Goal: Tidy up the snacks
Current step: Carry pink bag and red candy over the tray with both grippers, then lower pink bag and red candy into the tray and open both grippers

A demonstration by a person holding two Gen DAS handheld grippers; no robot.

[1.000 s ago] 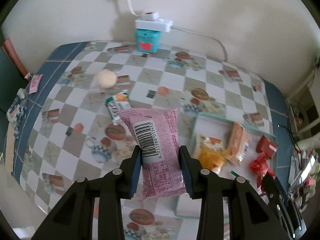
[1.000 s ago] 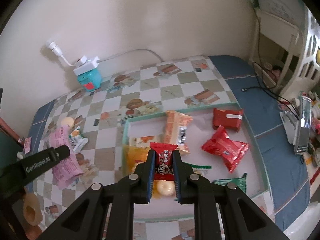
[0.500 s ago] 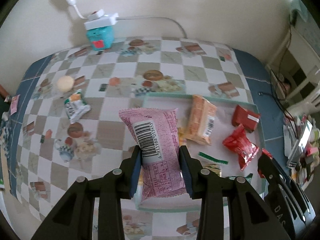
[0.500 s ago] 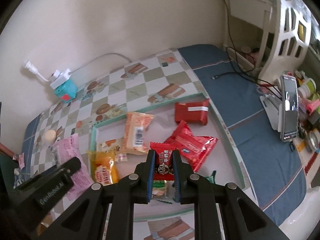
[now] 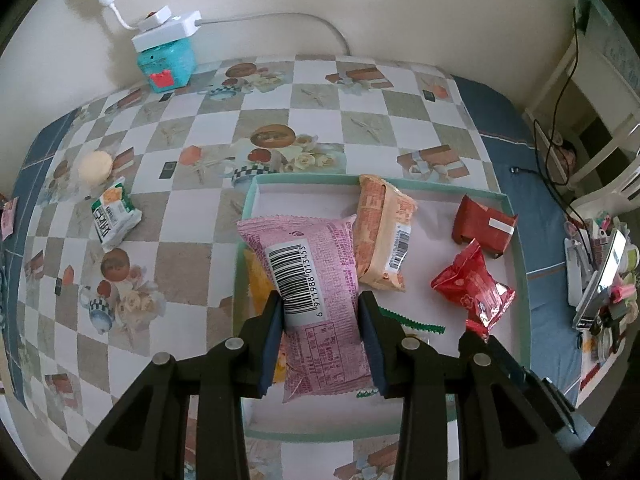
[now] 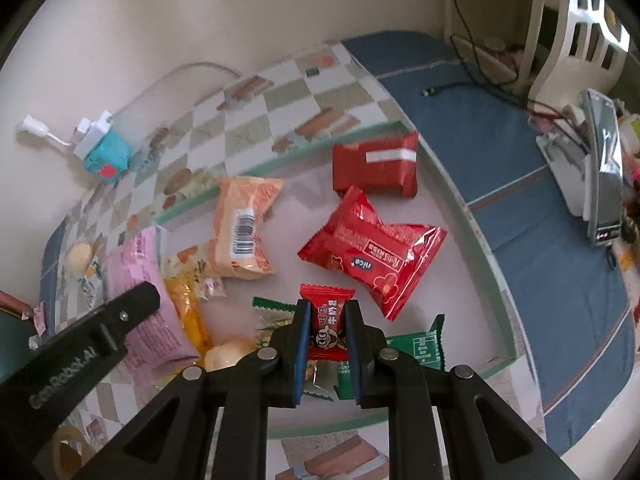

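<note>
My left gripper (image 5: 320,300) is shut on a pink snack packet (image 5: 308,280) with a barcode, held over the left part of a shallow tray with a green rim (image 5: 516,264). My right gripper (image 6: 327,312) is shut on a small red candy (image 6: 326,320), low over the tray's (image 6: 476,232) front part. In the tray lie an orange packet (image 6: 242,232), a red bag (image 6: 372,248), a dark red box (image 6: 374,170), a yellow packet (image 6: 186,312) and green packets (image 6: 416,346). The pink packet (image 6: 140,280) and the left gripper's fingers (image 6: 132,308) show at the left of the right wrist view.
On the checkered tablecloth (image 5: 192,184) left of the tray lie a green-and-white packet (image 5: 112,216) and a round pale bun (image 5: 95,166). A teal box with a white power strip (image 5: 166,52) stands by the wall. A phone on a stand (image 6: 600,184) and cables sit at the right.
Both grippers have moved rightwards and lower over the tray, each keeping its grip. The pink packet now hangs over the tray's left part instead of the tablecloth; the red candy sits nearer the tray floor.
</note>
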